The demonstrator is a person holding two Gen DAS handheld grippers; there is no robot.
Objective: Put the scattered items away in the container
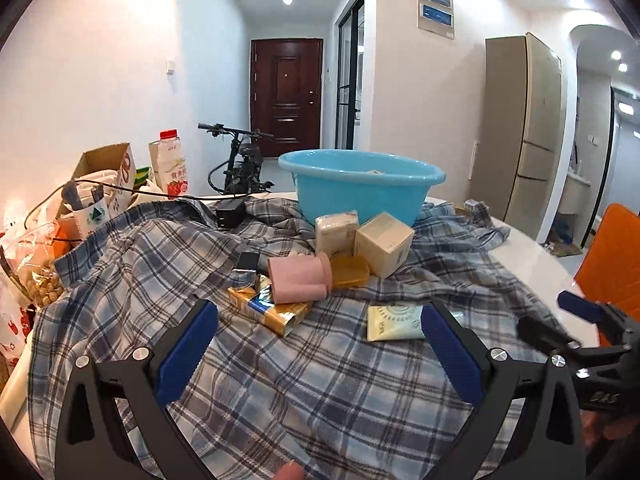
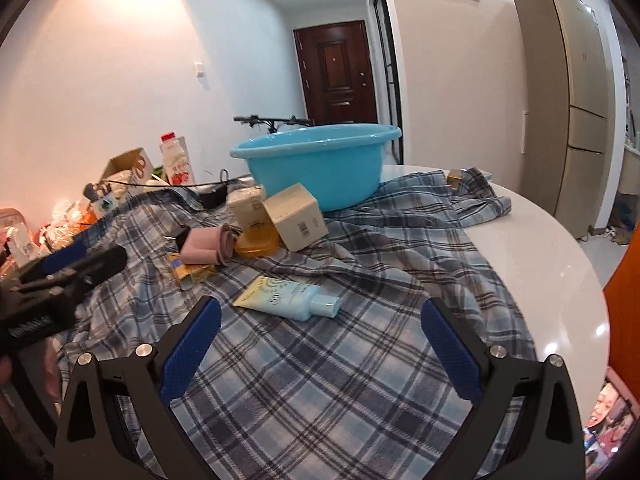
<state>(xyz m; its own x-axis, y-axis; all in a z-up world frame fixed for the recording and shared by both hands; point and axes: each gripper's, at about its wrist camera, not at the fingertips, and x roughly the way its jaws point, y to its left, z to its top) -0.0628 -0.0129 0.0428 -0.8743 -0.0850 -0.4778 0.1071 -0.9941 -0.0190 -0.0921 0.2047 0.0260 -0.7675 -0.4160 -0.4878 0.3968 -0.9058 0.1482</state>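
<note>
Both grippers hover spread wide and empty over the checked cloth.
The tube (image 2: 289,294) lies crosswise just ahead of the right gripper (image 2: 320,344), nearer than the left gripper (image 1: 320,344); the basin (image 2: 316,164) stands beyond.

Open plaid cloth (image 2: 320,380) between both spread grippers. Only the tube (image 2: 288,294) lies there. Path to blue basin (image 2: 320,168) blocked by cream box (image 2: 296,216), pink cup (image 1: 298,282), soap bar (image 1: 350,270).

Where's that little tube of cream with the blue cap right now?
The tube lies flat on the plaid cloth, just ahead of the open right tongs in the right wrist view, nearer than the beige box and the blue basin.
</note>
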